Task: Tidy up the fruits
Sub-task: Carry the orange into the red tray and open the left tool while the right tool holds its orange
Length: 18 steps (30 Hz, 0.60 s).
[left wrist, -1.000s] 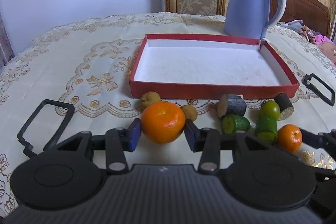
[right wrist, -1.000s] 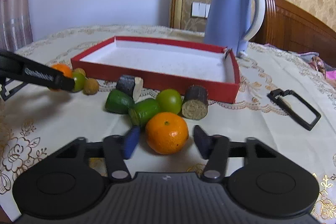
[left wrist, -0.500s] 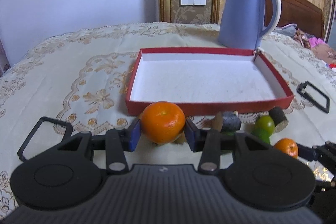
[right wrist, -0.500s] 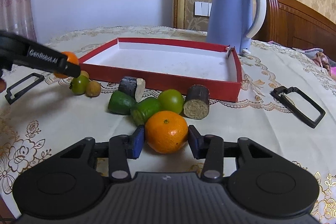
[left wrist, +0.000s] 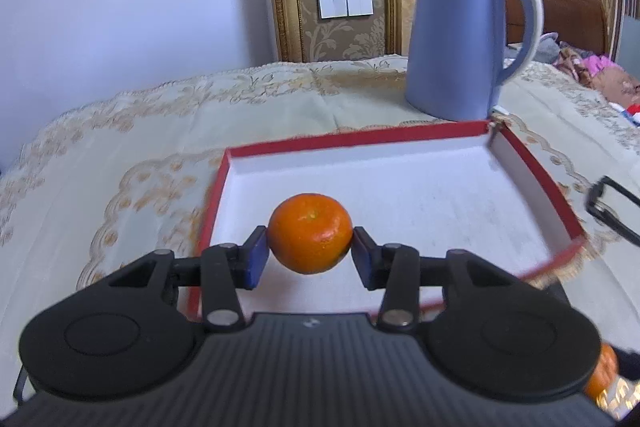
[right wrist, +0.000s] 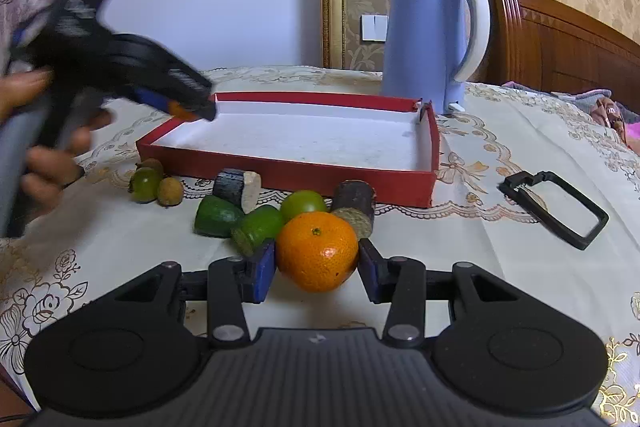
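Note:
My left gripper (left wrist: 310,251) is shut on an orange (left wrist: 310,233) and holds it in the air above the near left part of the red tray (left wrist: 532,167) with its white floor. In the right wrist view the left gripper (right wrist: 192,107) hangs over the tray's (right wrist: 288,169) left end. My right gripper (right wrist: 317,267) is shut on a second orange (right wrist: 317,251) that sits on the tablecloth in front of the tray. Green fruits (right wrist: 302,203), green pieces (right wrist: 218,215) and dark cut chunks (right wrist: 236,185) lie just behind it.
A blue kettle (left wrist: 464,39) stands behind the tray's far right corner. A black rectangular clip (right wrist: 556,209) lies on the cloth right of the tray. A small green fruit (right wrist: 144,183) and a brown one (right wrist: 170,191) lie by the tray's left front.
My left gripper has lifted its orange off the cloth and carried it forward over the tray. My right gripper has closed its fingers onto the second orange.

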{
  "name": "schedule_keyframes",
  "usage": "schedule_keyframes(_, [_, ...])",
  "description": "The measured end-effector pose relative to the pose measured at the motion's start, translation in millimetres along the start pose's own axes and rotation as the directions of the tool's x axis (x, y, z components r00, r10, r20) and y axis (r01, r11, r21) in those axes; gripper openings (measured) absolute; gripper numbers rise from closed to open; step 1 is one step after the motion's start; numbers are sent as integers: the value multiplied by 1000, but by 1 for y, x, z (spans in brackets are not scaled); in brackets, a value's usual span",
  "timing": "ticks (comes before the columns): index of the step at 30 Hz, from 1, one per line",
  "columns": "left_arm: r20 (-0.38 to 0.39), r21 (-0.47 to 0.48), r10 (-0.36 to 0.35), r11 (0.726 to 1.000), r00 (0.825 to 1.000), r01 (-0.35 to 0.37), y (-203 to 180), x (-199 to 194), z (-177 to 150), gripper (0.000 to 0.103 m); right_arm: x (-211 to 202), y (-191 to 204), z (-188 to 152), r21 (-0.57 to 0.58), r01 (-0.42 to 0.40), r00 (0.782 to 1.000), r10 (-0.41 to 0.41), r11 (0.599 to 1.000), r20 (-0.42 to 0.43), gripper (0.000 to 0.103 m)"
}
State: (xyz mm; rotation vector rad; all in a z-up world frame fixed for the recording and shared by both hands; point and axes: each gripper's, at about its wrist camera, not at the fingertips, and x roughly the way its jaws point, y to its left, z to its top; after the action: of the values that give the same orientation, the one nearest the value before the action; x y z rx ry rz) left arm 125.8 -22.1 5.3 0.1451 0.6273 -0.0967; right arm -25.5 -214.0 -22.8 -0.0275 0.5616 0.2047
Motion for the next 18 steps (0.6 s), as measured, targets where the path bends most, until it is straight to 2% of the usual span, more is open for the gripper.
schedule_keyframes(8, [-80,7,16,1000,997,-16,-22,59,20,42,-2,-10,1,19,-7,1000,7,1000,8,43])
schedule_keyframes(18, [-109,10,67,998,992,-66,-32,97,29,42,-1,-15,2,39,-15,1000,14,999,10,43])
